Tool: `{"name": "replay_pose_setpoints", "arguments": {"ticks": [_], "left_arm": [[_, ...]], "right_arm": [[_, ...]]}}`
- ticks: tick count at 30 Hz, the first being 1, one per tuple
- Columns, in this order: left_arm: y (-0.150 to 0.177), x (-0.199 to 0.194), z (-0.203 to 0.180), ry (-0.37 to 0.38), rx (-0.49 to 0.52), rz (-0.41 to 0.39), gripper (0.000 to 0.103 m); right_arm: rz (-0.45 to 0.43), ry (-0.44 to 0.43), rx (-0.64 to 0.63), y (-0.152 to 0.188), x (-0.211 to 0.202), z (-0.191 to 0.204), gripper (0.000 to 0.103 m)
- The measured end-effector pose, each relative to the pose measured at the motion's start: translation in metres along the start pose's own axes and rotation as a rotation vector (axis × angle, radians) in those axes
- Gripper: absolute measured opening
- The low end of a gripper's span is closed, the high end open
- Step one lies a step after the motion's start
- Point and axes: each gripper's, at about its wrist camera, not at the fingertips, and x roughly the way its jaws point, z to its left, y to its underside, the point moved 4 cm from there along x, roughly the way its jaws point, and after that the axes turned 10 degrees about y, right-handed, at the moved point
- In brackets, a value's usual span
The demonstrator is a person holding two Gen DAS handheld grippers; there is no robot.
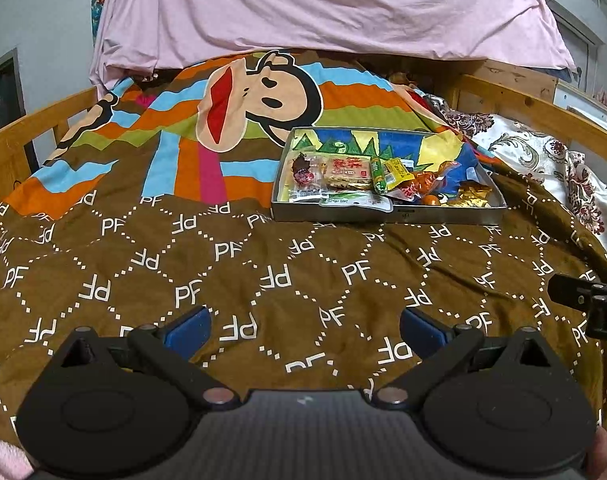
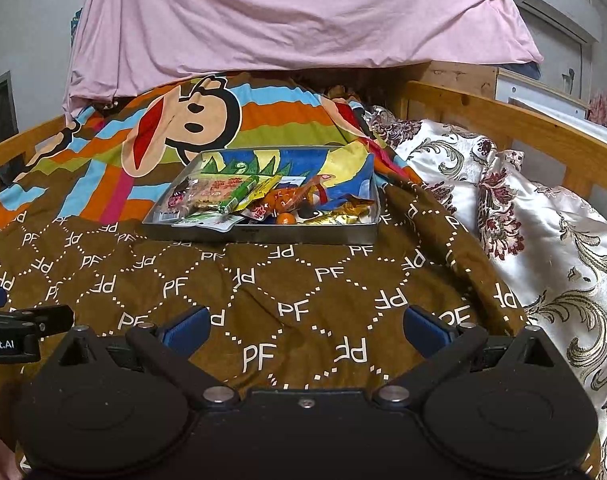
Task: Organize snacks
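A shallow metal tin tray point(image 1: 387, 215) point(image 2: 263, 235) with a colourful cartoon bottom lies on the brown PF-print quilt. It holds several wrapped snacks: a biscuit pack with red print point(image 1: 345, 172) point(image 2: 213, 190), a green sausage stick point(image 1: 379, 174) point(image 2: 241, 194), orange packets point(image 1: 417, 188) point(image 2: 291, 200) and gold wrappers point(image 1: 469, 196) point(image 2: 343, 212). My left gripper point(image 1: 305, 330) is open and empty, well short of the tray. My right gripper point(image 2: 305, 328) is open and empty, also short of the tray.
The quilt point(image 1: 183, 264) covers a bed with a wooden rail point(image 1: 543, 112) point(image 2: 523, 120). A pink sheet point(image 1: 323, 4) hangs over the far end. A white floral blanket point(image 2: 523, 220) is bunched at the right. The right gripper's side point(image 1: 587, 300) shows in the left view.
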Motion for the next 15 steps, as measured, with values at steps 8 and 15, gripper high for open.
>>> {"name": "replay_pose_setpoints", "arguments": {"ticks": [8, 15], "left_arm": [[-0.0001, -0.0002, 0.0, 0.0, -0.001, 0.001, 0.102], [0.0018, 0.0008, -0.0008, 0.003, 0.0, 0.004, 0.102]], "right_arm": [[0.001, 0.0, -0.001, -0.0004, -0.0002, 0.0003, 0.102], [0.003, 0.0, -0.001, 0.0005, 0.0003, 0.0004, 0.102]]}}
